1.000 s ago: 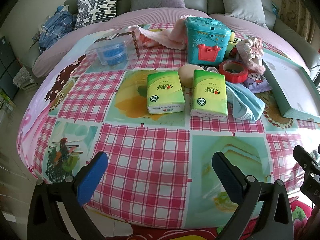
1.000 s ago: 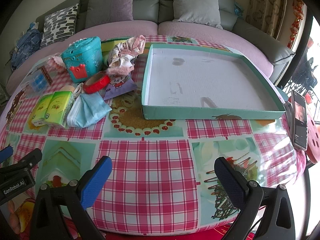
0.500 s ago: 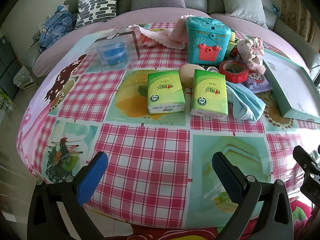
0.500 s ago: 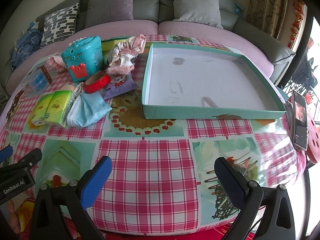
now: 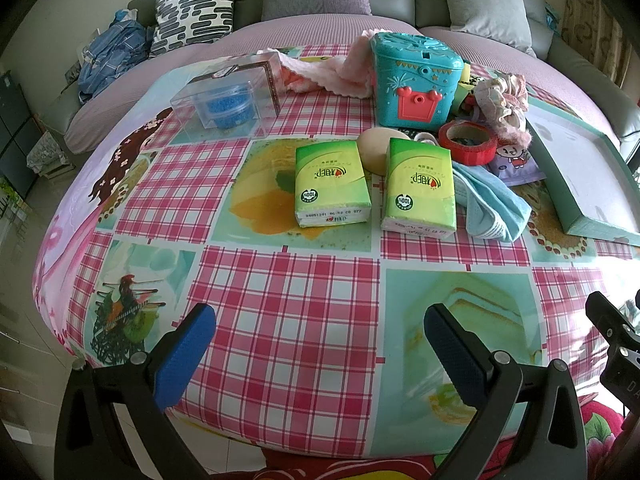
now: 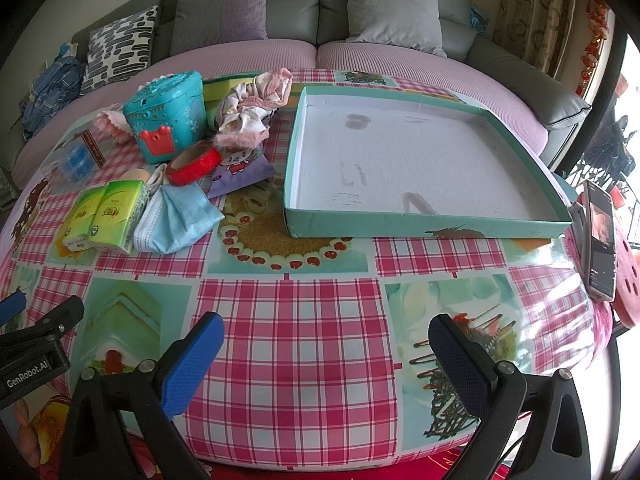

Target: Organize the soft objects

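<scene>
- "GenRobot.AI" printed on left claw (image 6: 18, 316) body; tissue packs (image 5: 419, 188) read "100%".
- Left claw (image 5: 318, 332), right claw (image 6: 326, 338): both spread wide, empty, hovering over bench (image 6: 304, 320) near edge.
- Soft pile, blue masks (image 6: 176, 220), at 10 o'clock; teal tray (image 6: 420, 224) at 1 o'clock.

The right hand-held gripper (image 6: 326, 338) hangs over the near edge of the bench (image 6: 296, 344), its blue-padded jaws spread wide with nothing between them. Ahead to the right lies a shallow teal tray (image 6: 424, 224) with a white floor. To its left sit a purple pouch (image 6: 240, 168), a red tape roll (image 6: 194, 162), a teal toy box (image 6: 166, 120) and a bundle of pale cloth (image 6: 250, 112). Nearer, blue face masks (image 6: 176, 220) touch two green tissue packs (image 6: 104, 216). A phone (image 6: 600, 236) leans at the bench's right edge. The left hand-held gripper (image 6: 12, 308) shows at the left border.
</scene>
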Demonstrator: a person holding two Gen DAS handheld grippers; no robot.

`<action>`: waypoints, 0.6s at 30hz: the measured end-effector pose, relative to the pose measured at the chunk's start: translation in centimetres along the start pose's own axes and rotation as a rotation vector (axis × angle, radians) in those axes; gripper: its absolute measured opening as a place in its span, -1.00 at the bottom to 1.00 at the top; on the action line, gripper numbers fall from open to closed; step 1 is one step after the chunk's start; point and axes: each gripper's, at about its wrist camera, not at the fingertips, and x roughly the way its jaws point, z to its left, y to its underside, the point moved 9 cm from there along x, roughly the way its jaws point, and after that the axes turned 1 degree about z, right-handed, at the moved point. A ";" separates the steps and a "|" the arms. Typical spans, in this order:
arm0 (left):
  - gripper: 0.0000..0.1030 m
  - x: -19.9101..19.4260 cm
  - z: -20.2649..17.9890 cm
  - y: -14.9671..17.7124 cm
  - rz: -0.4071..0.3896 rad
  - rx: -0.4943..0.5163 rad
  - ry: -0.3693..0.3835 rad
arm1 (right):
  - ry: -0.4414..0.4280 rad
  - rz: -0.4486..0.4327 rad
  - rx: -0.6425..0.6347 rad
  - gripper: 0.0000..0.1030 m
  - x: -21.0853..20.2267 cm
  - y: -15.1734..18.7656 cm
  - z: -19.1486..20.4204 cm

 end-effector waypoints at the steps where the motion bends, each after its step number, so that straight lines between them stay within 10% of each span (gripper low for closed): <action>1: 1.00 0.0 0.0 0.0 0.000 0.000 0.000 | 0.000 0.001 0.000 1.00 0.0 0.0 0.0; 18: 1.00 0.0 0.0 0.0 0.003 -0.001 0.001 | -0.002 0.000 0.000 1.00 -0.1 -0.2 -0.1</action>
